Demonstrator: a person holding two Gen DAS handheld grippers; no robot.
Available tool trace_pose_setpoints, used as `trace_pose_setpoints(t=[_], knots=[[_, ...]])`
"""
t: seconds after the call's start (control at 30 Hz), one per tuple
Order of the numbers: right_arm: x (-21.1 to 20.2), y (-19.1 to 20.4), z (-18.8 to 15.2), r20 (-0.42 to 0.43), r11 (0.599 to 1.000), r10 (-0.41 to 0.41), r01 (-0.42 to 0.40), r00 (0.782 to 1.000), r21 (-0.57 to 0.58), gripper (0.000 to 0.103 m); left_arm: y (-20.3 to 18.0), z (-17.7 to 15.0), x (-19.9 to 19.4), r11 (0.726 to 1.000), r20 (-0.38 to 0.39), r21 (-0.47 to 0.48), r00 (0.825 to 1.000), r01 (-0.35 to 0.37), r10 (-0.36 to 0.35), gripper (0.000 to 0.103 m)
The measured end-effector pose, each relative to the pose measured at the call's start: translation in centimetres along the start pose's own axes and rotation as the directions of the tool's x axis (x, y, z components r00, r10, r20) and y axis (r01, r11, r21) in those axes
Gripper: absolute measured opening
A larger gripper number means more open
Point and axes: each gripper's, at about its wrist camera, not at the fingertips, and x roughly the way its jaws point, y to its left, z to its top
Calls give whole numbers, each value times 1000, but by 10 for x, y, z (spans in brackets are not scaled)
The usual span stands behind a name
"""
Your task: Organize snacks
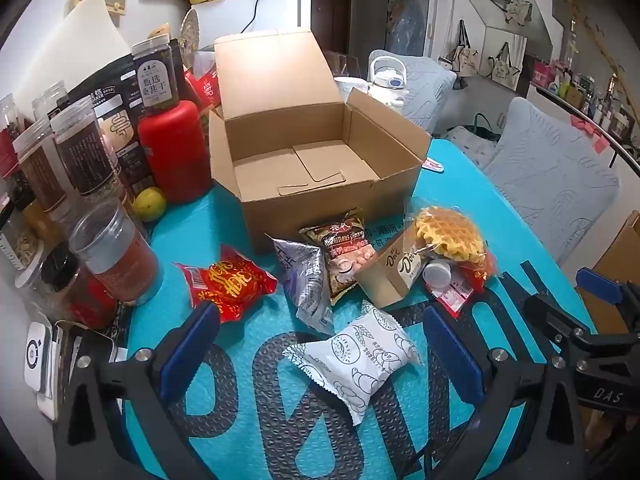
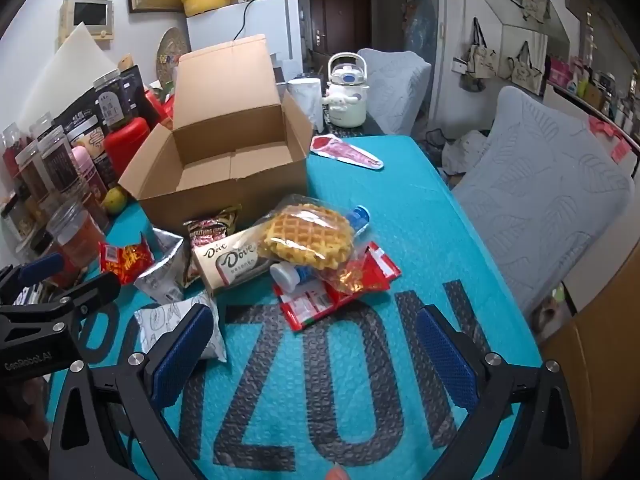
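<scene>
the snacks lie in a loose heap on the teal mat (image 2: 400, 208), just in front of the open cardboard box (image 1: 320, 152), which has nothing in it yet, so you are at the very start. nearest to you is the white pastry packet (image 1: 356, 356), lying between the blue pads of your left gripper (image 1: 320, 344); behind it sit the silver pouch (image 1: 306, 276), the red foil pack (image 1: 230, 280) and the brown nut bag (image 1: 344, 248). to the right, the dove box (image 2: 232, 264) leans under the wrapped waffle (image 2: 308, 240), which rests on a small white-capped bottle (image 2: 286, 276) and a red-and-white sachet (image 2: 320, 300). both tools are spread wide and pinch nothing; your right gripper (image 2: 316, 352) hangs over bare mat, short of the heap

take the white packet first, since it lies apart from the others and nothing rests on it. bring the pads down on its two long sides, close on the middle rather than a crimped end, and lift straight up before you carry it over the box's front wall. leave the waffle pile for later: pulling from beneath it would likely topple the bottle. mind the jars (image 1: 116, 256) crowding the left edge as you swing
</scene>
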Motion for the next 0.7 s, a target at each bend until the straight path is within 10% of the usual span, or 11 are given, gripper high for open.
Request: trace_pose_setpoints(t=[0.7], knots=[[-4, 1, 4, 13, 1000, 3, -3, 1000, -18, 103, 2, 4, -11, 999, 23, -13, 999, 32, -32, 103]])
